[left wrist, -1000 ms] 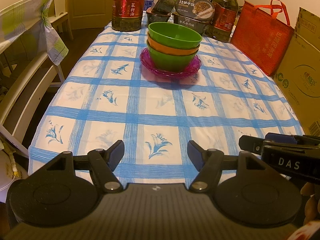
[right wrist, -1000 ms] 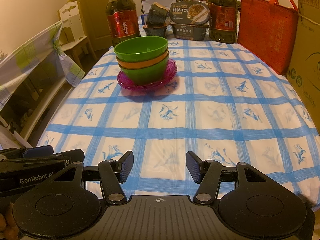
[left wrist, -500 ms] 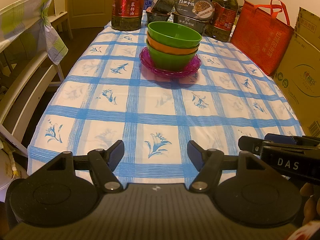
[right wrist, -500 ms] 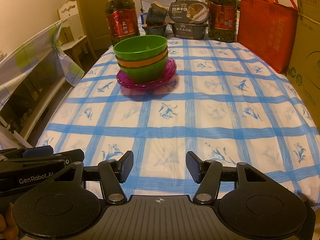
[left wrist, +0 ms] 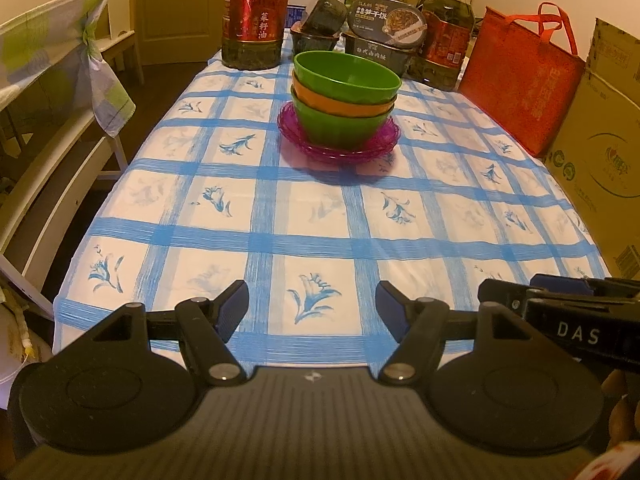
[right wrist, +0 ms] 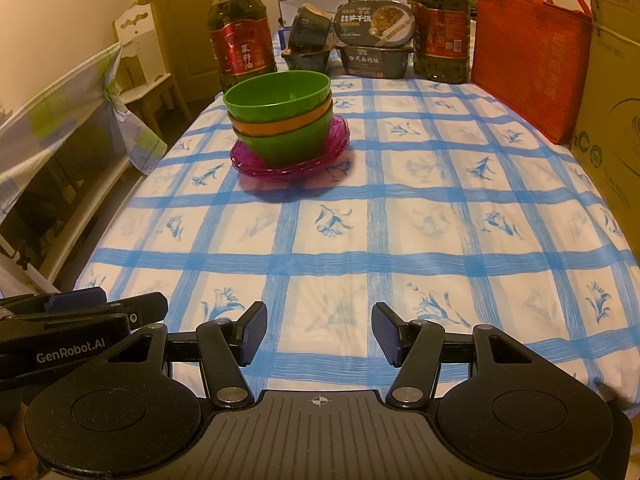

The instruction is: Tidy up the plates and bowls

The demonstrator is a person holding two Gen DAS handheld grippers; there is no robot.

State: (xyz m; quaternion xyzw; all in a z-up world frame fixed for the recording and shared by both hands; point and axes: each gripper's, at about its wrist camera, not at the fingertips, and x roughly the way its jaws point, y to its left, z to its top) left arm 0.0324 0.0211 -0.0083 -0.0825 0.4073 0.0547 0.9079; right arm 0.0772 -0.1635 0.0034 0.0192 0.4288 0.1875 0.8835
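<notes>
Three nested bowls stand on stacked purple plates [left wrist: 340, 148] [right wrist: 292, 164] mid-table: a green bowl [left wrist: 346, 78] [right wrist: 278, 88] on top, an orange bowl [left wrist: 340, 106] [right wrist: 280, 124] under it, another green bowl [left wrist: 340, 128] [right wrist: 288, 146] at the bottom. My left gripper [left wrist: 312, 306] hovers open over the table's near edge, far from the stack, nothing between its fingers. My right gripper [right wrist: 318, 330] is likewise open and empty at the near edge. Each gripper shows at the edge of the other's view.
The blue-checked tablecloth [left wrist: 312, 216] [right wrist: 400, 220] covers the table. At the far end stand two oil bottles [left wrist: 256, 16] [right wrist: 440, 28] and boxed meals [right wrist: 374, 36]. A red bag [left wrist: 524, 80] and cardboard boxes [left wrist: 600, 140] line the right side; a chair [left wrist: 60, 92] stands left.
</notes>
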